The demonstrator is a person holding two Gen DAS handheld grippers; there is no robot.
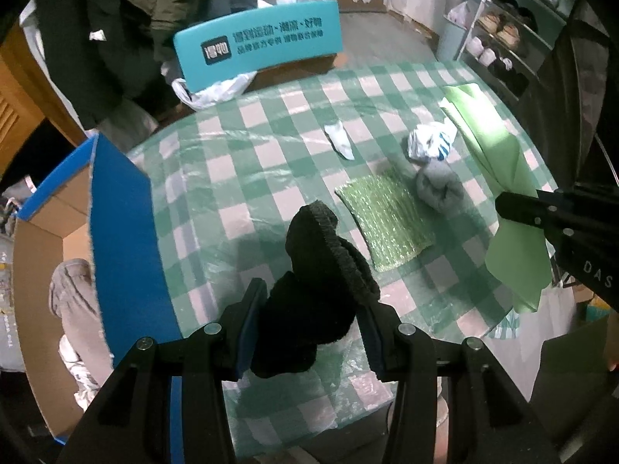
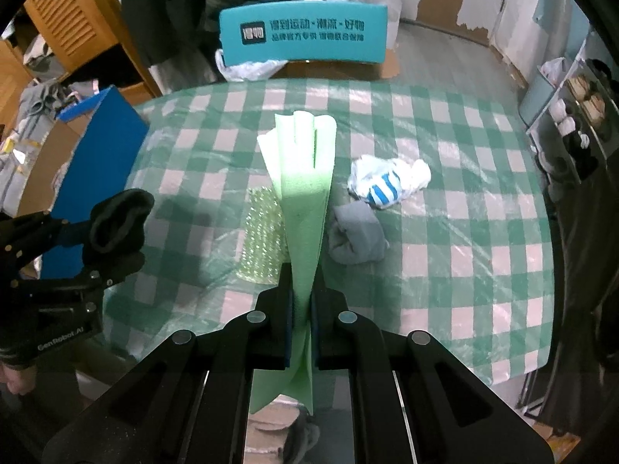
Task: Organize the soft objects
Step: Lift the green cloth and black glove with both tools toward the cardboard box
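My left gripper (image 1: 311, 309) is shut on a black fuzzy sock (image 1: 321, 270), held above the checked table (image 1: 240, 147); in the right wrist view the same left gripper (image 2: 112, 243) holds the black sock (image 2: 118, 220) at the left. My right gripper (image 2: 301, 297) is shut on a folded light green foam sheet (image 2: 305, 178) that hangs lifted over the table; the left wrist view shows that right gripper (image 1: 506, 207) with the green foam sheet (image 1: 491, 139) at the right. On the table lie a green bubble-wrap piece (image 1: 387, 220), a grey sock bundle (image 1: 439, 187), a white-and-blue striped bundle (image 1: 429, 141) and a small white sock (image 1: 340, 139).
An open cardboard box (image 1: 46, 232) with blue flaps stands left of the table, with beige cloth (image 1: 77, 297) inside. A teal chair back (image 1: 259, 42) with a white plastic bag (image 1: 216, 91) sits at the far edge. Shelves with shoes (image 1: 506, 34) stand at the right.
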